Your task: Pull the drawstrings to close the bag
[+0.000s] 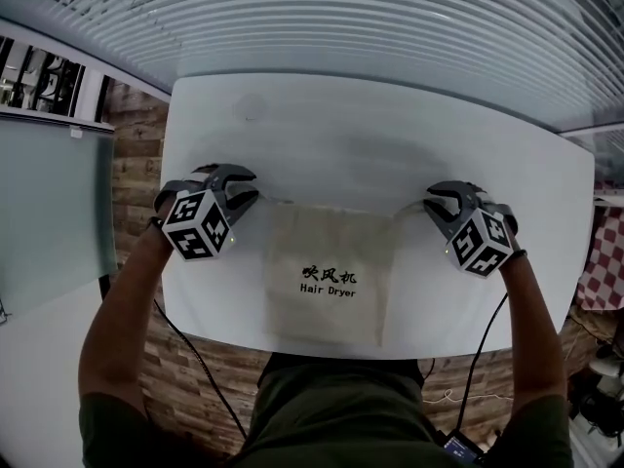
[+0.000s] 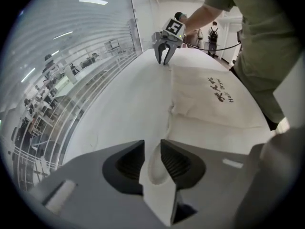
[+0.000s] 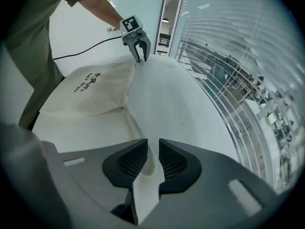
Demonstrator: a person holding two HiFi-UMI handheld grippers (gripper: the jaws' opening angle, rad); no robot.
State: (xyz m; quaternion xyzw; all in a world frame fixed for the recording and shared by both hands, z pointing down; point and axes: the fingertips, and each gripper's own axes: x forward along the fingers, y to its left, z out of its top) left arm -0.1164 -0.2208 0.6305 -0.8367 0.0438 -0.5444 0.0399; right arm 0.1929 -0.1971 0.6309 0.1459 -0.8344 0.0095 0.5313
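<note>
Left hand-held gripper (image 2: pixel 152 146), right hand-held gripper (image 3: pixel 152 146) pinch drawstrings (image 3: pixel 137 127) | cream bag (image 1: pixel 327 252) flat, print up

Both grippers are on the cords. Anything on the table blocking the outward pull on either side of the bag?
Nothing visible. The left gripper and right gripper each clamp a white cord drawstring of the beige fabric bag. The white table outward of both is bare.
</note>
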